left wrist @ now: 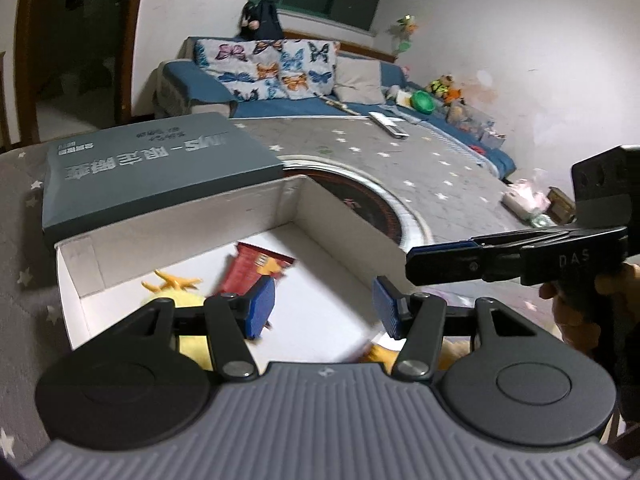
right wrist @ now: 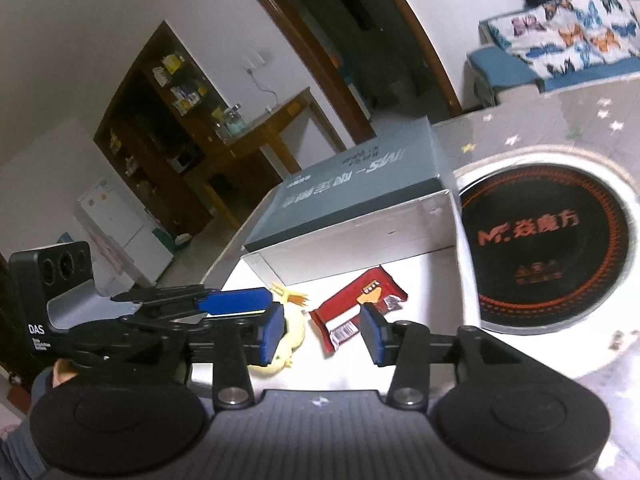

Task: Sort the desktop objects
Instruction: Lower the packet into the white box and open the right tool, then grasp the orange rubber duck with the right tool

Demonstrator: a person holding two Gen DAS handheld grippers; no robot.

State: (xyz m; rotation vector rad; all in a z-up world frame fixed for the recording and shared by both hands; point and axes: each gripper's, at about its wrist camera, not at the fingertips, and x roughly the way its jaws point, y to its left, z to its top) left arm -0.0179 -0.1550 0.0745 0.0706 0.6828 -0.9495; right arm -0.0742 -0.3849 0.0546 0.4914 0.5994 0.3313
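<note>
An open white box [left wrist: 352, 224] stands on the table, its grey lid [left wrist: 152, 168] lying behind it. Inside lie a red snack packet [left wrist: 252, 268] and a yellow plush duck [left wrist: 180, 300]. My left gripper [left wrist: 324, 312] is open and empty, hovering over the box. The right gripper's fingers [left wrist: 460, 256] reach in from the right at the box rim. In the right wrist view my right gripper [right wrist: 324, 330] is open and empty above the box [right wrist: 452, 248], over the red packet [right wrist: 352, 312] and the duck [right wrist: 288, 336]. The left gripper's blue pads [right wrist: 236, 300] show at left.
A round black induction cooker [right wrist: 544, 248] sits right of the box on the grey star-patterned tablecloth [left wrist: 440, 176]. A remote [left wrist: 388, 124] lies at the far table edge. A blue sofa [left wrist: 304, 92] with cushions stands beyond. Tissues [left wrist: 524, 196] lie at the right.
</note>
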